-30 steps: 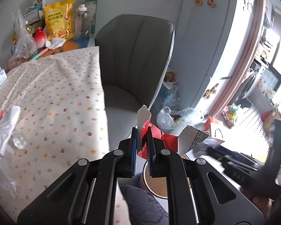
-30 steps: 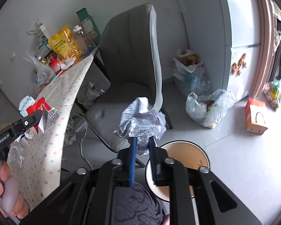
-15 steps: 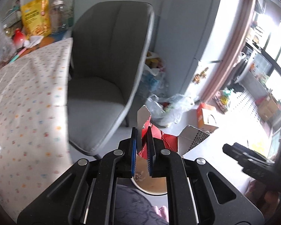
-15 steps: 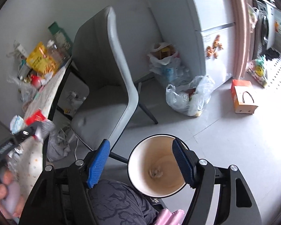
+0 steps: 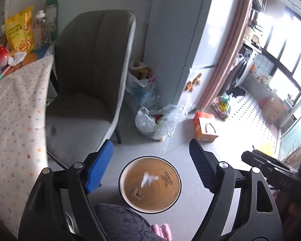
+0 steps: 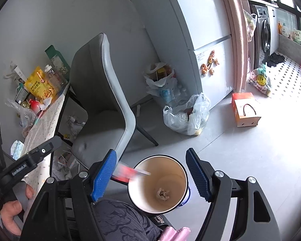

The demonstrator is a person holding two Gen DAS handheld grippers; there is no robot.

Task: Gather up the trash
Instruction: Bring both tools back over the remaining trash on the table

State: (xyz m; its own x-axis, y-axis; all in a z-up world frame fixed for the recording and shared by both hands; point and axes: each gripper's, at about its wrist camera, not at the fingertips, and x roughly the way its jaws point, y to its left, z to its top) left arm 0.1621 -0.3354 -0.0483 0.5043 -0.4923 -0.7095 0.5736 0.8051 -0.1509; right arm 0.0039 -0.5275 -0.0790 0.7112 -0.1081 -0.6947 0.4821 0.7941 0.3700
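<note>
Both my grippers hang over the trash bin (image 5: pixel 149 184), low centre of both wrist frames. My left gripper (image 5: pixel 150 165) has its jaws wide and still opening, nothing between the pads. The red-and-white wrapper (image 5: pixel 148 179) it carried is loose, a blurred scrap falling inside the bin mouth in the left view. In the right view the same wrapper (image 6: pixel 130 173) streaks red across the bin rim (image 6: pixel 160 157), lower centre-left, so it is mid-drop, not settled.

My right gripper (image 6: pixel 151 172) is also wide, jaws still spreading slightly, nothing held. A crumpled wad (image 6: pixel 163 193) lies at the bin bottom, likely the printed paper ball I had.

Versus a second ago: left jaws were pinched tight on the wrapper, right jaws tight on the paper ball, both above the bin. Half a second ago right had already let go, left still gripped. Now both are released. The view has also swung off the table (image 5: pixel 16 120), which sits only at the left edge.

Judgement: this pair of items is binned once the wrapper lands. Table clutter remains upper left, snack bag (image 5: pixel 20 32) and tissue (image 5: pixel 16 57), so more collecting is probably left.
</note>
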